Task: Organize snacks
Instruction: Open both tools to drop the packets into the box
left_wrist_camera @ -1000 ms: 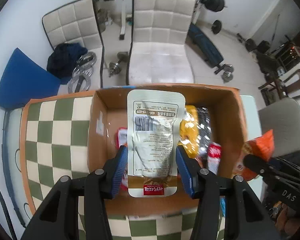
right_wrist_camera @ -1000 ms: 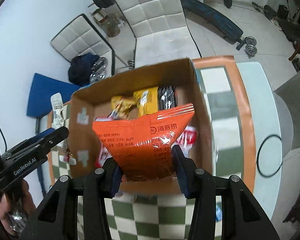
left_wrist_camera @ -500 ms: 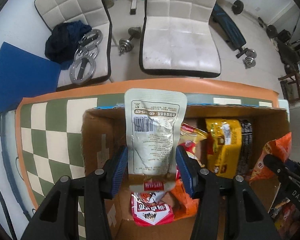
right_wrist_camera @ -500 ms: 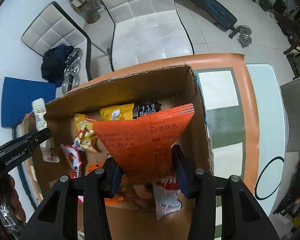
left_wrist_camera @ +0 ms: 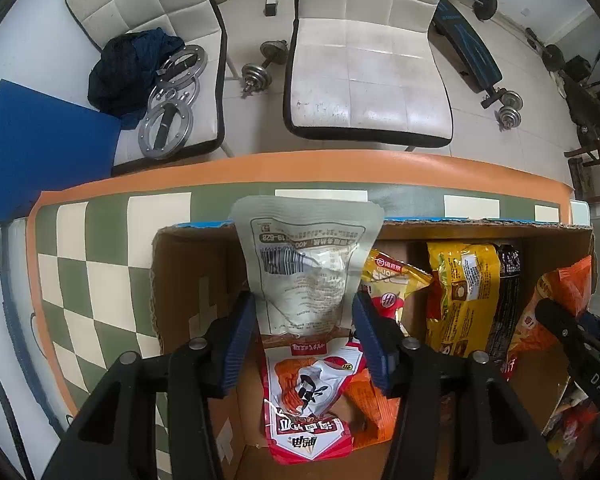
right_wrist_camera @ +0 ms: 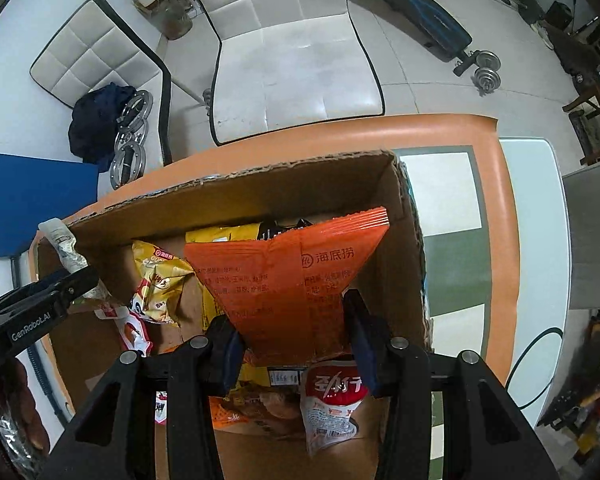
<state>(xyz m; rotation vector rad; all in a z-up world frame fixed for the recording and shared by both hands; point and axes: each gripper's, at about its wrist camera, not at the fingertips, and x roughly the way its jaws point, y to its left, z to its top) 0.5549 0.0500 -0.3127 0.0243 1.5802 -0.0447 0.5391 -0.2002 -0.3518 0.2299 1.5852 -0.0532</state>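
The left gripper (left_wrist_camera: 306,330) is clamped on a pale grey pouch (left_wrist_camera: 306,268), held upright over the cardboard box (left_wrist_camera: 188,280). The right gripper (right_wrist_camera: 296,334) pinches an orange snack bag (right_wrist_camera: 288,280) above the same box, over the packets already inside.

The cardboard box (left_wrist_camera: 180,280) looks matt, rough along its torn rim. The orange packet (right_wrist_camera: 292,280) and grey pouch (left_wrist_camera: 306,272) are glossy, crinkled plastic film.

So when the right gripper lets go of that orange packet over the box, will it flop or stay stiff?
Likely floppy: the orange packet is thin film, creased between the right gripper fingers. Probably light, so it should settle flat on the snacks in the cardboard box.
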